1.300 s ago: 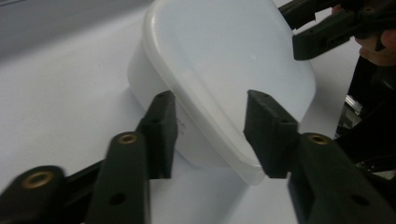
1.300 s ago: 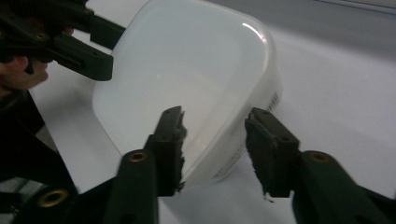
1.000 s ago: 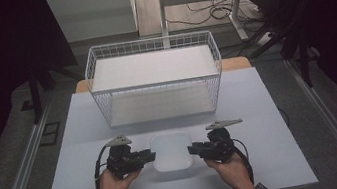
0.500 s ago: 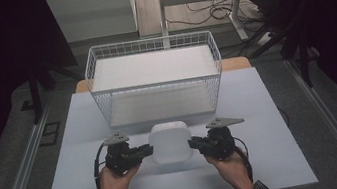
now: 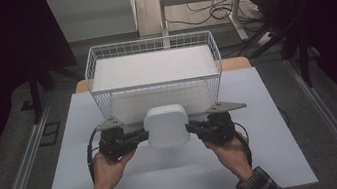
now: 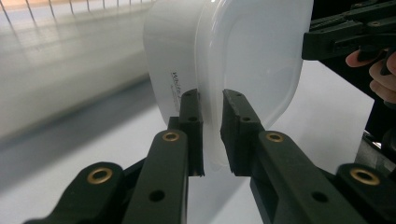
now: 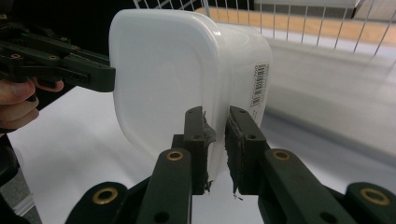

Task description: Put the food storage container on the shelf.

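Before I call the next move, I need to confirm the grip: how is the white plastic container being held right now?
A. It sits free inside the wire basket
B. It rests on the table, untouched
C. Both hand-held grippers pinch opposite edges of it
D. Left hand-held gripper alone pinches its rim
C: the left hand-held gripper and right hand-held gripper each clamp an opposite edge of the white container, held in front of the wire basket.

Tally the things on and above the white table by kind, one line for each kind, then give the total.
White plastic container, held by its rim edges: 1
White wire basket: 1
Black two-jaw grippers, left gripper and right gripper: 2
Total: 4
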Demonstrator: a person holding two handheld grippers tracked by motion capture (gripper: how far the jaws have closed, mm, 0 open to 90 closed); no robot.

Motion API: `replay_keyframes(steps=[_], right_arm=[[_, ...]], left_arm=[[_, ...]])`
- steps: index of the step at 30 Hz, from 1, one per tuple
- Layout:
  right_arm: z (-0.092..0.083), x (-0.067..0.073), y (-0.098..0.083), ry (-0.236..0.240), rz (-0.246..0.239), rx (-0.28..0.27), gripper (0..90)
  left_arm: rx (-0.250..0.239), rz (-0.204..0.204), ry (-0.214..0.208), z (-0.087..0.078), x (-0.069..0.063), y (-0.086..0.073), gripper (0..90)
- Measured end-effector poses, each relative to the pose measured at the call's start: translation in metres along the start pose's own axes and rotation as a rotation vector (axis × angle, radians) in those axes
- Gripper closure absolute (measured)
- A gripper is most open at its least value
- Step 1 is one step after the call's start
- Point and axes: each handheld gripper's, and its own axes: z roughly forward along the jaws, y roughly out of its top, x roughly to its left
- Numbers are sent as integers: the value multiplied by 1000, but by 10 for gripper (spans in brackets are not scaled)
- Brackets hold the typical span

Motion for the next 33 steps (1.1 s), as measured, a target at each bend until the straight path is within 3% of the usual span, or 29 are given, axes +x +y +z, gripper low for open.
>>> replay_keyframes(steps=[13,33], right_arm=[[-4,2,42,-1,-37,-49,783],[-10,1,116,-5,-66,-138,779]], left_arm=[[-50,17,25,-17,3,34,794],[-117,47,62,-45,7,103,793]])
